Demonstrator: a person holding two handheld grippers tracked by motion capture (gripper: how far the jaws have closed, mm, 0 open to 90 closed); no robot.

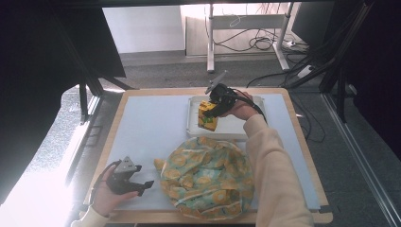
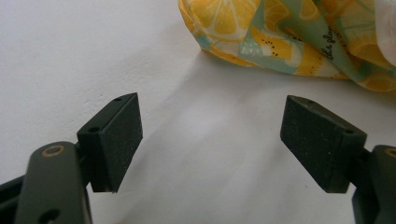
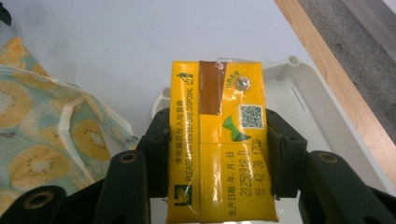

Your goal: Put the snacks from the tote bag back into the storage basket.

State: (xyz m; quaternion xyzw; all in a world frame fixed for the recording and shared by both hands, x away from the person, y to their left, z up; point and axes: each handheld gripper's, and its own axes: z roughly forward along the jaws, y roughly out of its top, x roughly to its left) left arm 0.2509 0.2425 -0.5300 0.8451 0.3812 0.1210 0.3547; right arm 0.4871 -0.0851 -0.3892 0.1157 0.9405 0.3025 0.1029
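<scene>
The carton (image 3: 218, 140) is held over the white tray (image 3: 322, 121) at the far side of the table (image 1: 151, 127). A fruit-print bag (image 1: 205, 177) lies near, in front of the tray. The carton's long axis runs along the jaws of the right gripper (image 3: 219, 158), which are clamped on its two sides. The left gripper (image 2: 210, 140) rests beside the bag, jaws apart and empty.

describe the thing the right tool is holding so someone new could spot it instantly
Start at the white tray at the far side of the grey mat. Over it the right tool is clamped on a yellow drink carton. It is the only boxy, glossy item; the nearer lemon-print cloth bag is soft and rumpled.
</scene>
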